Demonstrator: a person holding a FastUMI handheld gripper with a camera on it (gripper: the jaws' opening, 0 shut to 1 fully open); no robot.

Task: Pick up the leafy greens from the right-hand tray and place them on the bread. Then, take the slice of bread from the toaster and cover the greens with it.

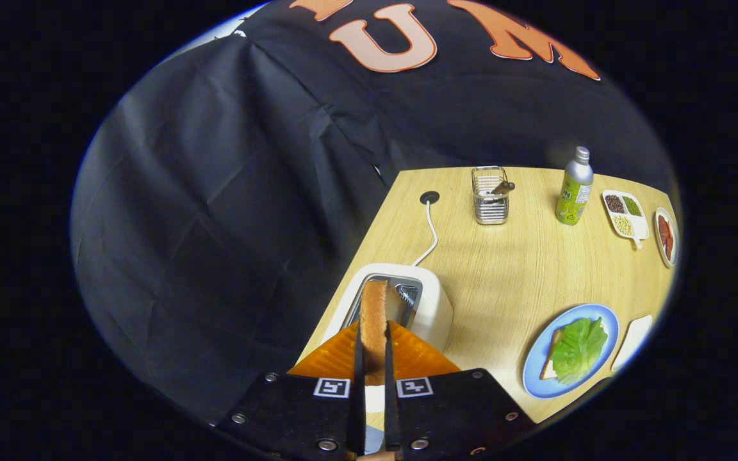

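Observation:
A slice of bread (374, 320) stands on edge between my fingers, and my gripper (373, 349) is shut on it, just above the slot of the white toaster (430, 301). To the right of the toaster, a blue plate (539, 358) carries another bread slice (550, 358) with the leafy greens (579, 349) lying on top of it. Just past the plate lies the white right-hand tray (633, 340).
A white cord (430, 232) runs from the toaster to a black grommet (429, 197). Farther back on the wooden table (510, 269) stand a wire holder (491, 195), a silver bottle (574, 187), a divided dish of toppings (625, 215) and a plate of red food (665, 235).

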